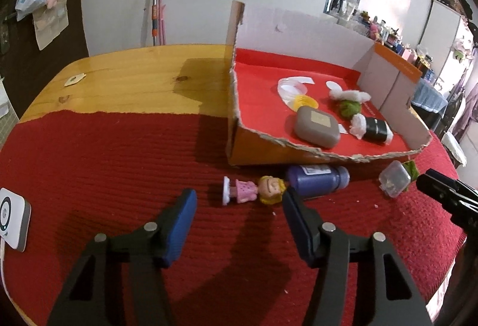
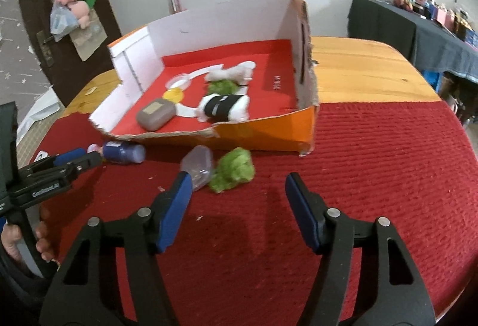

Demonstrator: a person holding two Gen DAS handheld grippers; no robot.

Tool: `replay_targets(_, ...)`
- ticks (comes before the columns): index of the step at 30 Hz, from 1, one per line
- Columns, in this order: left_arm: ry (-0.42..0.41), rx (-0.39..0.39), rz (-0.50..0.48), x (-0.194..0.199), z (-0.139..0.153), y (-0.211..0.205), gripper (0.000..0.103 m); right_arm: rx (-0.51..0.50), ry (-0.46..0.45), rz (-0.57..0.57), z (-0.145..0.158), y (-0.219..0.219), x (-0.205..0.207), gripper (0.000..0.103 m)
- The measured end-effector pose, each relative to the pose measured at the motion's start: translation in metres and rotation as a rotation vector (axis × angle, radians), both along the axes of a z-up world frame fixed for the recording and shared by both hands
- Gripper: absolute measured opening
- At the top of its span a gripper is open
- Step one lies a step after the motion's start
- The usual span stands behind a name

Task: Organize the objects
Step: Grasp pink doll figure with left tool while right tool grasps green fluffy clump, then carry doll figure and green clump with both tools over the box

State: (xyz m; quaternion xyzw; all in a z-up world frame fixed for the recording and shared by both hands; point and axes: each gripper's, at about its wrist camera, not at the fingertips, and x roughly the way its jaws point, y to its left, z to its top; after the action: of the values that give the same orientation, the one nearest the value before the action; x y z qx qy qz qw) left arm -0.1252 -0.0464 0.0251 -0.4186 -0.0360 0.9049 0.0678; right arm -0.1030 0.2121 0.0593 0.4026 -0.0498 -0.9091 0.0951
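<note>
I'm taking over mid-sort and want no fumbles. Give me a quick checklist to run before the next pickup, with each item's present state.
1. Left hand-held gripper empty, jaws apart: ok.
2. Right hand-held gripper empty, jaws apart: ok.
3. Small doll in a pink dress lined up ahead of the left jaws, lying on the red knitted cloth: ok.
4. Doll free of neighbours: not ok; its head lies against the purple bottle.
5. Fuzzy green plush free to grasp: not ok; the clear plastic box touches it.
6. Free floor in the torn cardboard box for more items: ok.
</note>
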Motion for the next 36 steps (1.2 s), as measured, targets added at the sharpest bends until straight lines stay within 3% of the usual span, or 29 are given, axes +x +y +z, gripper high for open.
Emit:
replay_targets(14,-0.034,-0.016,-0.038,-0.018,-0.003,0.013,0.057,-0.019,-0.056,0.044,-0.016,-0.010,-0.025,0.059)
replay_targets(18,-0.029,-0.032,-0.046,-0.019,-0.004,0.020,0.052,-0.019,-0.064,0.058,-0.017,-0.014,-0.027,0.042)
replay_targets(19,-0.027,-0.029,-0.045,-0.019,-0.004,0.021,0.052,-0.013,-0.065,0.061,-0.018,-0.014,-0.027,0.034)
replay_targets(22,-0.017,-0.030,-0.043,-0.016,-0.005,0.023,0.052,-0.014,-0.065,0.069,-0.018,-0.015,-0.025,0.028)
replay_targets(36,-0.006,0.006,-0.059,0.002,0.004,0.024,0.052,-0.040,-0.018,0.128,0.002,-0.027,-0.006,0.026)
